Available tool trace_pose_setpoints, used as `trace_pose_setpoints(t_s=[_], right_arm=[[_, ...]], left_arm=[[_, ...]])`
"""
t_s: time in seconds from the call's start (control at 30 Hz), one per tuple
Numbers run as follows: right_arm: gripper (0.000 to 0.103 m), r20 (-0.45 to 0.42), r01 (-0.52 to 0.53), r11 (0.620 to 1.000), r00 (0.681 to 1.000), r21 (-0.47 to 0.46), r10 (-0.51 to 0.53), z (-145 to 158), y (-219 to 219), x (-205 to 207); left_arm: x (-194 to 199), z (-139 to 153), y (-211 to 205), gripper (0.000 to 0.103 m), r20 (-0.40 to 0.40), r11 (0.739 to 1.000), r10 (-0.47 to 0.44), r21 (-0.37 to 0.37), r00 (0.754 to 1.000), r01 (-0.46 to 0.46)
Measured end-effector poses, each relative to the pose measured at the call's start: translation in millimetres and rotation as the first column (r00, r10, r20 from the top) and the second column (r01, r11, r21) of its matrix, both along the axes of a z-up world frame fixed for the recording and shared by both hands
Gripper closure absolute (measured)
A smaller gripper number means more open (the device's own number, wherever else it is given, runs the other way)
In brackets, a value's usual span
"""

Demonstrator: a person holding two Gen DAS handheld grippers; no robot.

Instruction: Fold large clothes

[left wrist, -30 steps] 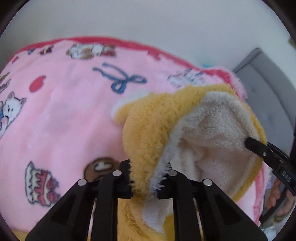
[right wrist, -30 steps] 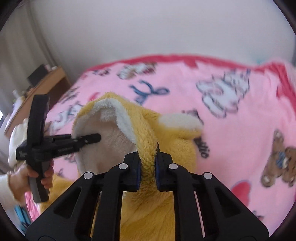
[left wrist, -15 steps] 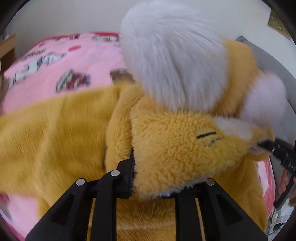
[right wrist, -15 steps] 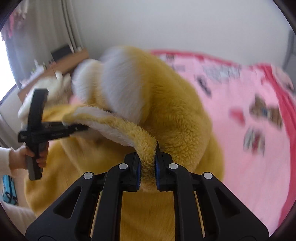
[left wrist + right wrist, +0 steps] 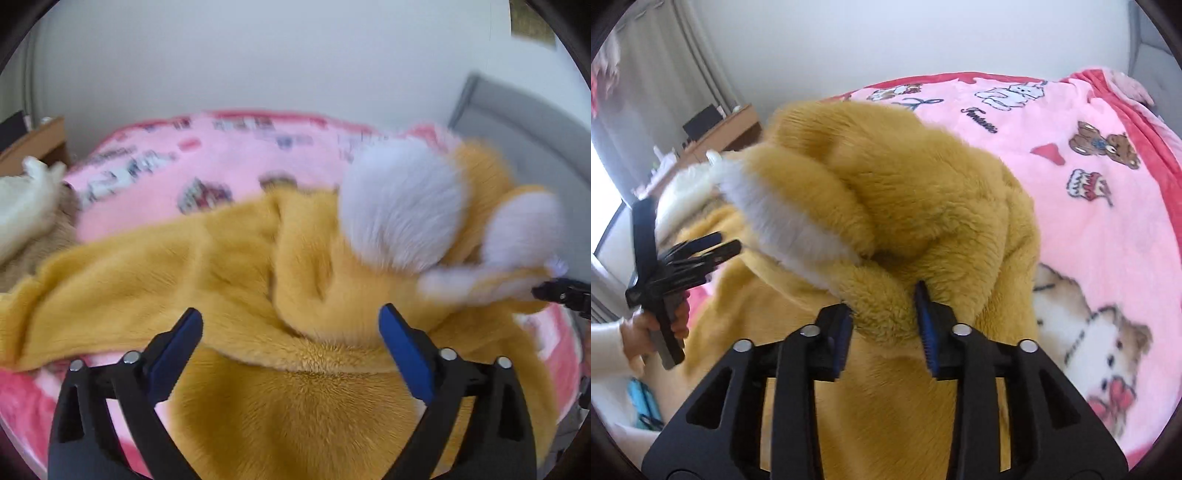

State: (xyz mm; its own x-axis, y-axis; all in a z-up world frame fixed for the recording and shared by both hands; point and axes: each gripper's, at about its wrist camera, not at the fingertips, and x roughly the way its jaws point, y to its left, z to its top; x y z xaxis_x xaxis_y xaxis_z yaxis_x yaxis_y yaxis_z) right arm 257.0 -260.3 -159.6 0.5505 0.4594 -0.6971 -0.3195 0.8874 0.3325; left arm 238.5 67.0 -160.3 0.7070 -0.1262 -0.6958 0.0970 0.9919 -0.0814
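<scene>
A large yellow fleece garment (image 5: 229, 258) with white furry ears (image 5: 400, 201) lies on the pink blanket (image 5: 207, 162). Its hood is folded back over the body (image 5: 905, 192). My left gripper (image 5: 291, 332) is wide open just above the garment, holding nothing. My right gripper (image 5: 884, 325) has its jaws parted around a roll of the hood's edge (image 5: 882, 302); the pads stand apart from the fleece. The right gripper's tip shows in the left wrist view (image 5: 557, 293) at the hood. The left gripper shows in the right wrist view (image 5: 713, 245), open.
The pink cartoon blanket (image 5: 1089, 155) covers the bed. A grey headboard (image 5: 524, 122) stands to the right. A cream garment (image 5: 26, 199) lies at the left edge, with a wooden desk (image 5: 727, 125) beyond. A white wall is behind.
Both grippers were shut on the hood's edge and flipped the hood over onto the body. Now the left jaws stand wide open and the right jaws have parted.
</scene>
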Motion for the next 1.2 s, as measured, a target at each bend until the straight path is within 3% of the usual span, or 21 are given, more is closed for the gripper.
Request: trace_pose_setpoints(t_s=[0.03, 0.07, 0.2, 0.27, 0.3, 0.37, 0.4, 0.43, 0.53, 0.57, 0.6, 0.63, 0.67, 0.7, 0.8, 0.93, 1.07, 1.17, 1.2], right_arm=[[0.013, 0.051, 0.039, 0.999, 0.998, 0.036, -0.041, 21.4, -5.5, -8.5], [0.012, 0.084, 0.062, 0.996, 0.994, 0.065, -0.067, 37.1, -9.4, -10.6], [0.012, 0.053, 0.065, 0.987, 0.996, 0.144, -0.073, 72.2, -17.5, 3.4], [0.012, 0.035, 0.039, 0.987, 0.998, 0.159, -0.045, 81.0, -12.8, 29.3], [0.012, 0.002, 0.040, 0.986, 0.999, 0.160, -0.041, 80.8, -10.5, 44.3], [0.018, -0.127, 0.070, 0.984, 0.991, 0.163, -0.050, 69.5, 1.5, 88.2], [0.027, -0.164, 0.078, 0.981, 0.985, 0.177, -0.049, 63.0, 5.4, 100.2], [0.034, -0.174, 0.089, 0.971, 0.984, 0.223, -0.051, 55.9, 7.8, 114.4], [0.034, -0.205, 0.069, 0.960, 0.979, 0.273, -0.012, 31.4, 23.6, 143.7], [0.038, -0.233, 0.054, 0.975, 0.973, 0.217, -0.002, 20.3, 33.5, 147.8], [0.050, -0.251, 0.043, 0.986, 0.968, 0.159, -0.001, 10.5, 41.7, 148.5], [0.058, -0.279, 0.018, 0.994, 0.960, 0.107, 0.012, -4.6, 49.4, 147.6], [0.063, -0.301, 0.005, 0.998, 0.953, 0.065, 0.015, -18.6, 55.7, 141.9], [0.067, -0.319, -0.004, 0.999, 0.947, 0.053, 0.021, -28.8, 57.7, 133.5], [0.070, -0.342, -0.046, 0.998, 0.938, 0.053, 0.062, -56.9, 57.6, 95.1], [0.073, -0.321, -0.094, 0.995, 0.942, 0.020, 0.096, -76.7, 58.6, 52.5], [0.073, -0.293, -0.072, 0.997, 0.953, 0.038, 0.081, -78.9, 53.1, 33.5], [0.063, -0.257, -0.075, 0.995, 0.962, 0.073, 0.091, -61.6, 51.4, 36.4], [0.055, -0.238, -0.070, 0.993, 0.967, 0.095, 0.091, -53.5, 49.8, 38.4]], left_arm=[[-3.4, 14.2, 2.4, 0.006, -0.016, 1.000, -0.002, 0.011, 1.000, 0.002], [-2.1, 23.3, 4.1, 0.006, -0.036, 1.000, -0.008, 0.013, 0.999, 0.008], [22.9, 52.5, 1.6, 0.006, -0.152, 0.996, -0.057, -0.074, 0.987, 0.046], [52.2, 58.2, -6.7, 0.006, -0.246, 0.979, -0.095, -0.199, 0.964, 0.046], [66.6, 54.4, -8.9, 0.006, -0.293, 0.964, -0.110, -0.265, 0.950, 0.030], [102.7, 33.3, -12.6, 0.006, -0.409, 0.888, -0.167, -0.458, 0.897, -0.043], [120.6, 21.3, -12.5, 0.006, -0.445, 0.851, -0.180, -0.518, 0.878, -0.088], [129.1, 10.2, -16.2, 0.006, -0.471, 0.830, -0.189, -0.546, 0.862, -0.116], [150.8, -27.4, -28.1, 0.010, -0.532, 0.793, -0.178, -0.576, 0.828, -0.199], [154.6, -36.7, -35.2, 0.011, -0.544, 0.806, -0.177, -0.558, 0.820, -0.196], [156.8, -41.4, -41.8, 0.012, -0.549, 0.828, -0.174, -0.531, 0.818, -0.181], [155.8, -48.2, -48.7, 0.015, -0.554, 0.866, -0.149, -0.474, 0.819, -0.163], [151.3, -56.7, -52.2, 0.017, -0.574, 0.885, -0.127, -0.434, 0.809, -0.169], [147.3, -62.4, -54.3, 0.018, -0.586, 0.889, -0.116, -0.422, 0.802, -0.180], [115.6, -83.1, -47.5, 0.019, -0.596, 0.885, -0.119, -0.426, 0.794, -0.187], [74.8, -103.1, -46.1, 0.019, -0.563, 0.901, -0.159, -0.418, 0.811, -0.114], [50.8, -98.9, -50.9, 0.017, -0.473, 0.913, -0.195, -0.407, 0.859, -0.017], [51.1, -84.3, -38.9, 0.013, -0.481, 0.874, -0.207, -0.482, 0.852, -0.059], [50.5, -79.3, -30.9, 0.012, -0.481, 0.864, -0.204, -0.499, 0.853, -0.075]])
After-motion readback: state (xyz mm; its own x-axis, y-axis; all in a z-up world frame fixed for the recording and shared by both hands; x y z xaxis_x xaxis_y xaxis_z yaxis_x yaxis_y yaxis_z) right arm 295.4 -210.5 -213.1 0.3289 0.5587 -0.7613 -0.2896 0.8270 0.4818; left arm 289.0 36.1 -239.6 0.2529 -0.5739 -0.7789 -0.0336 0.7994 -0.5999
